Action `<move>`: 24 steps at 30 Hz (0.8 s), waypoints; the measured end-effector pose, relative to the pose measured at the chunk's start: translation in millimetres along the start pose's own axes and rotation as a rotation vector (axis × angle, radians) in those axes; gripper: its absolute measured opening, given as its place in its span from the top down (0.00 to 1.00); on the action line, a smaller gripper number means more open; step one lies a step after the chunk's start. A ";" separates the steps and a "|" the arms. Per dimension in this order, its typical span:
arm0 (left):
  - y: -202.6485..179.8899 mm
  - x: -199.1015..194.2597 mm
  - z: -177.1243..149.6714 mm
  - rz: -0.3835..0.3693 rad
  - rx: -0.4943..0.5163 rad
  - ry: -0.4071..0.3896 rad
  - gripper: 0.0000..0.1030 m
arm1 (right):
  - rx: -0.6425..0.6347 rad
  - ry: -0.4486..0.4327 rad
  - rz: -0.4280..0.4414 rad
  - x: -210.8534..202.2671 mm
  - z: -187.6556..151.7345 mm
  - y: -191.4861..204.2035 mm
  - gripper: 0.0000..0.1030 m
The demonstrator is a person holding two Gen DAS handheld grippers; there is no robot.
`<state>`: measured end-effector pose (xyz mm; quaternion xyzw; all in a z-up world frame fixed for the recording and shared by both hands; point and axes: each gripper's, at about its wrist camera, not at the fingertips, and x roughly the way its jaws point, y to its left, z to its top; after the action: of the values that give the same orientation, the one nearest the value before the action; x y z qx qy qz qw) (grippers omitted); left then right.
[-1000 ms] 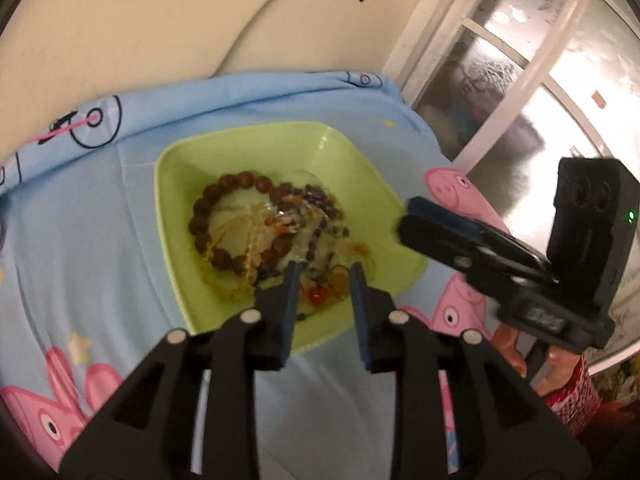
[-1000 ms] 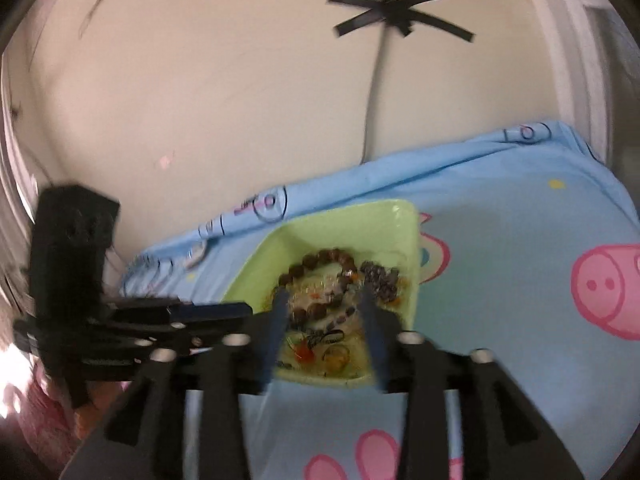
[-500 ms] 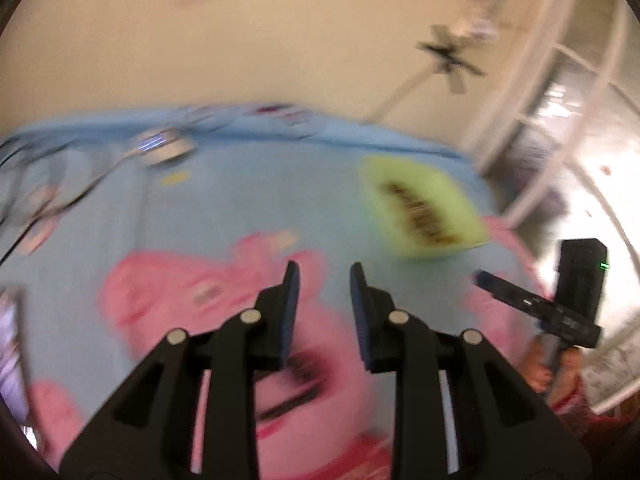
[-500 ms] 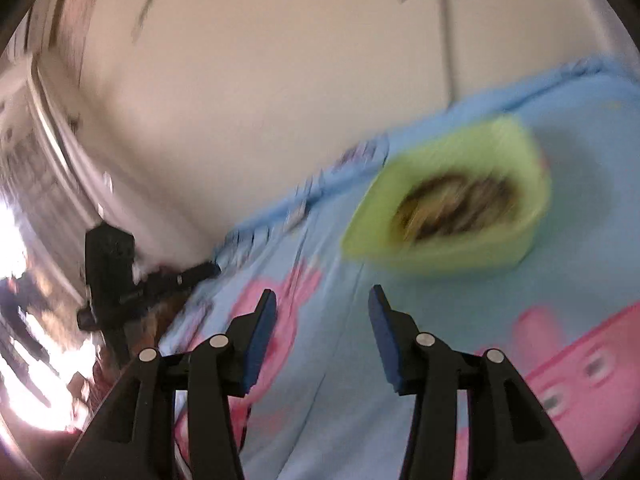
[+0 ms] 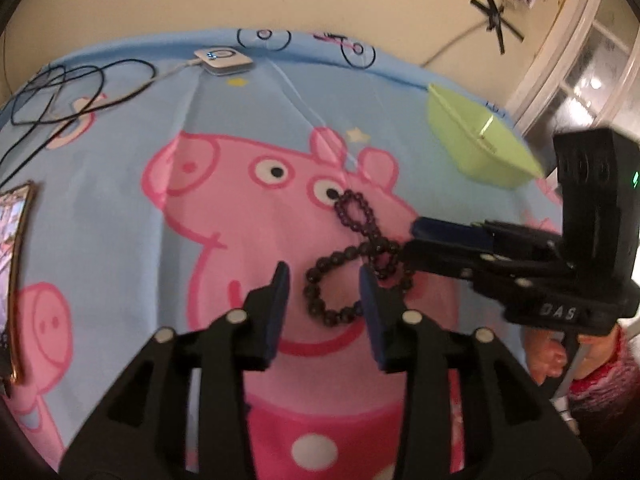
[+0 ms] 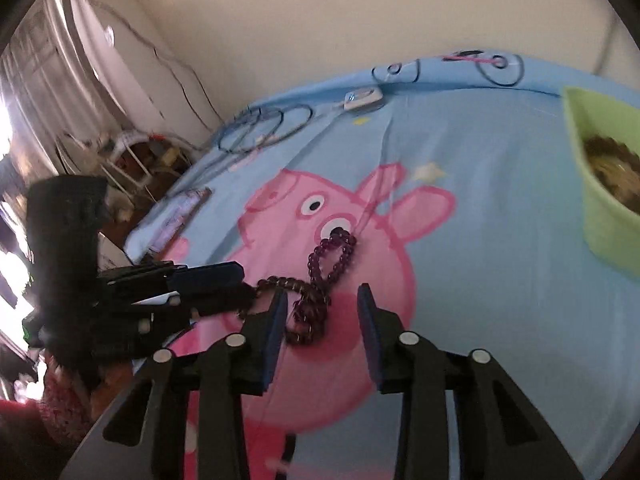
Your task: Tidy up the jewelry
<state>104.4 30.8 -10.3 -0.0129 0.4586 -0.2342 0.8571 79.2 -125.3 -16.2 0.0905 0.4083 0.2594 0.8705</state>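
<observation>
A long strand of dark purple beads (image 5: 362,216) lies twisted into loops on the pink pig print of the blue cloth (image 5: 248,112). My left gripper (image 5: 324,296) hovers low over the near loop. Its jaws are opening with that loop between them, and the left pad stands apart from the beads. My right gripper (image 6: 322,310) comes in from the other side with its jaws apart. The strand's (image 6: 332,256) lower coil lies by its left finger. Each gripper's tips show in the other's view, right (image 5: 412,240) and left (image 6: 244,280), at the strand's ends. A green bowl (image 6: 600,220) of jewelry stands off to the right.
The green bowl (image 5: 480,148) sits near the cloth's far right edge, close to a window frame. A white charger puck (image 5: 224,60) and black cables (image 5: 60,88) lie at the back left. A framed picture (image 5: 16,260) lies at the left edge. A hand (image 5: 552,360) holds the right gripper.
Both grippers have swung away from the green bowl to the middle of the cloth, over the bead strand. The left jaws stand wider than before.
</observation>
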 end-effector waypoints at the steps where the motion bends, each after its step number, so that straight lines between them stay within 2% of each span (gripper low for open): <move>1: -0.8 4.5 -2.8 0.020 0.017 0.001 0.68 | 0.002 0.024 -0.009 7.1 0.0 -1.2 1.00; 2: -4.2 4.9 -4.8 0.040 0.046 -0.016 0.86 | 0.015 0.029 -0.005 8.7 -1.3 -4.5 1.00; 3: -6.1 5.8 -6.2 0.033 0.058 -0.007 0.91 | 0.026 0.022 -0.006 6.6 -2.8 -7.2 1.00; 6: -9.4 -0.2 -13.4 -0.038 0.065 0.003 0.92 | 0.038 0.000 -0.006 -15.2 -17.4 -11.3 1.00; 8: -18.7 -5.8 -22.5 -0.046 0.091 0.000 0.92 | 0.044 -0.020 -0.017 -27.8 -28.0 -14.5 1.00; 12: -24.0 -27.2 -39.1 -0.113 0.083 -0.031 0.92 | 0.109 -0.113 0.036 -59.2 -48.7 -28.9 1.00; 15: -14.6 -38.8 -45.4 -0.111 0.038 -0.047 0.92 | 0.141 -0.113 0.014 -59.4 -40.6 -34.5 1.00; 17: -7.3 -44.9 -49.0 -0.098 0.011 -0.055 0.92 | 0.119 -0.100 0.005 -53.3 -30.1 -27.8 1.00; 18: -2.0 -48.8 -50.7 -0.093 -0.009 -0.059 0.92 | 0.094 -0.093 0.005 -47.7 -23.7 -19.4 0.95; 19: 2.4 -52.2 -52.1 -0.095 -0.025 -0.063 0.92 | 0.076 -0.091 0.011 -45.1 -20.8 -13.4 0.83; 20: 6.0 -55.4 -53.3 -0.100 -0.038 -0.067 0.92 | 0.049 -0.093 0.025 -41.1 -18.1 -3.5 0.80; 22: 9.6 -63.4 -54.9 -0.096 -0.046 -0.085 0.92 | -0.026 -0.099 0.033 -33.7 -15.7 18.1 0.79; 24: 9.5 -66.6 -54.5 -0.085 -0.038 -0.093 0.92 | -0.085 -0.088 -0.030 -22.4 -10.3 31.3 0.79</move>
<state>33.6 77.3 7.8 -0.0595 0.4217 -0.2610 0.8663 47.6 -111.0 3.5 0.0586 0.3597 0.2590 0.8945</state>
